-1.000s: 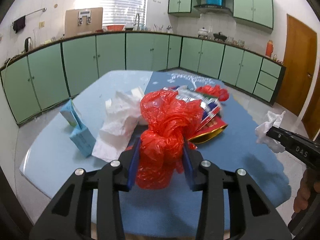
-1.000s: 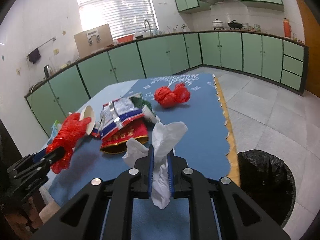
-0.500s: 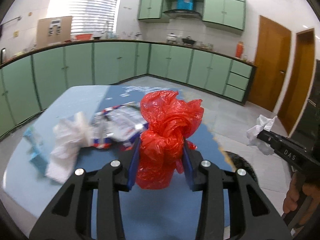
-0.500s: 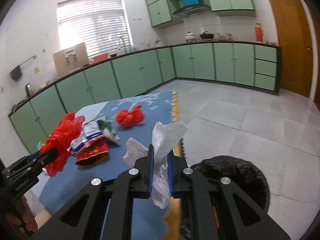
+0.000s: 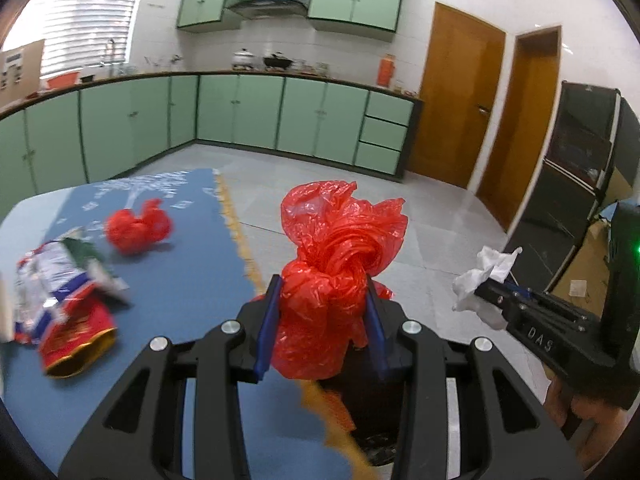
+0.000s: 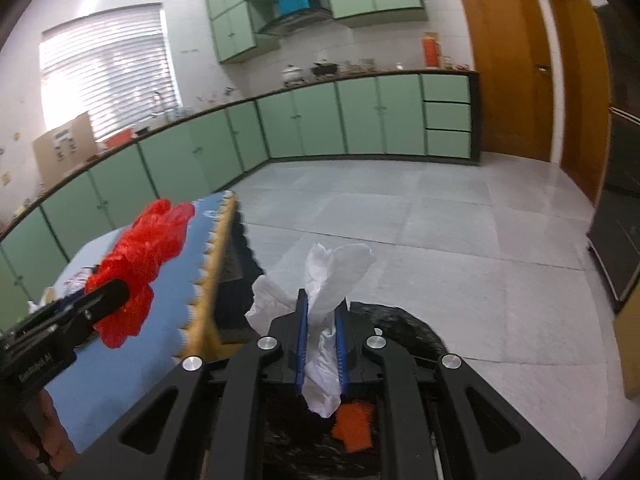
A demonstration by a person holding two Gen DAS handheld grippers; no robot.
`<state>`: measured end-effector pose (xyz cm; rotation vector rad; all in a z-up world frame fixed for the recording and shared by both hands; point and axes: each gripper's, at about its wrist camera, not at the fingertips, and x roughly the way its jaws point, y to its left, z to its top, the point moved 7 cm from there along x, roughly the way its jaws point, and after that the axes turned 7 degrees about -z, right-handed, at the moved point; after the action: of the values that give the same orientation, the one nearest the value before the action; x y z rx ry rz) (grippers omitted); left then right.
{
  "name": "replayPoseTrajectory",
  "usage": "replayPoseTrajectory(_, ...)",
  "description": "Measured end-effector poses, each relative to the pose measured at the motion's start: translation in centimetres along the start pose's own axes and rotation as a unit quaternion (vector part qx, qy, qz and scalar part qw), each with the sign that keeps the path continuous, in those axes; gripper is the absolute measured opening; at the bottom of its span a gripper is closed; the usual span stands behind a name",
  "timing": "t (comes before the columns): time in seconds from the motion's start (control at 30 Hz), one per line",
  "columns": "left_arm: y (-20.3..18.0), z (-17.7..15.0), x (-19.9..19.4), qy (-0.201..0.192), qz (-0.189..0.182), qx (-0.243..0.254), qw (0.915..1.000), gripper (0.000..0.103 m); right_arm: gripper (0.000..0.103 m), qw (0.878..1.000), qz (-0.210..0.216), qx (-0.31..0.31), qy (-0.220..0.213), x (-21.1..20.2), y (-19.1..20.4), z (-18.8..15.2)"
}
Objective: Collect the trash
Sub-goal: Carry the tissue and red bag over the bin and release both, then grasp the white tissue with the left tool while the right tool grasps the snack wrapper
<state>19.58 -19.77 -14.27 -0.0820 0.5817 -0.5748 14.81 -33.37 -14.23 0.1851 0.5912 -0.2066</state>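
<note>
Knotted red plastic bag [image 5: 336, 276] pinched in left gripper [image 5: 322, 320], crumpled white tissue [image 6: 326, 320] clamped in right gripper [image 6: 322, 350], black-lined bin [image 6: 404, 328] seemingly below.

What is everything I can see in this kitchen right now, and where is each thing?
Knotted red plastic bag: one, red, clamped in the left tool.
Crumpled white tissue: one, white, clamped in the right tool.
Second red plastic bag: one, red, on the blue table.
Snack wrappers: a few, red, white and silver, on the table's left.
Black-lined bin: one, black, on the floor beside the table.
Green cabinets: many, along the walls.
Wooden doors: two, brown, right.
Left tool: black, blue pads.
Right tool: black, blue pads.
</note>
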Motion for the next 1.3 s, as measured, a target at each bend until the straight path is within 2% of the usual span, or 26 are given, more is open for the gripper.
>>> replayPoseTrajectory(0.2, -2.2, -0.7, 4.8, 0.041, -0.040, 0.003, 0.9984, 0.039, 0.013, 0.999, -0.027, 0.018, 0.022, 2.5, -3.4, -1.0)
replayPoseTrajectory(0.3, -2.6, -1.1, 5.9, 0.054, -0.049, 0.010, 0.9973, 0.044, 0.013, 0.999, -0.031, 0.022, 0.036, 3.7, -4.3, -1.7)
replayPoseTrajectory(0.4, -2.8, -1.0, 6.3, 0.060, -0.057, 0.006, 0.9965, 0.051, 0.018, 0.998, -0.038, 0.021, 0.049, 4.7, -4.8, -2.3)
replayPoseTrajectory(0.47, -2.7, -1.0, 6.3, 0.059, -0.061, 0.003, 0.9964, 0.057, 0.025, 0.997, -0.042, 0.019, 0.054, 5.1, -5.0, -2.6)
replayPoseTrajectory(0.53, -2.5, -0.7, 6.1, 0.057, -0.064, 0.002, 0.9964, 0.060, 0.040, 0.997, -0.048, 0.017, 0.056, 5.3, -5.1, -3.0)
replayPoseTrajectory(0.73, -1.4, 0.1, 4.6, 0.041, -0.057, -0.012, 0.9975, 0.060, 0.059, 0.997, -0.057, 0.017, 0.054, 4.9, -5.2, -3.1)
replayPoseTrajectory(0.9, 1.0, 1.4, 1.4, 0.004, -0.020, -0.020, 0.9996, 0.066, 0.071, 0.998, -0.053, 0.013, 0.032, 3.4, -4.1, -1.9)
replayPoseTrajectory(1.13, 6.2, 1.6, -4.7, -0.035, 0.063, -0.022, 0.9971, 0.077, 0.097, 1.000, -0.010, -0.004, -0.019, 0.4, 1.6, 1.0)
replayPoseTrajectory(1.3, 10.8, 0.2, -10.0, -0.048, 0.151, -0.028, 0.9870, 0.081, 0.097, 0.998, 0.055, -0.024, -0.032, -0.9, 7.9, 2.0)
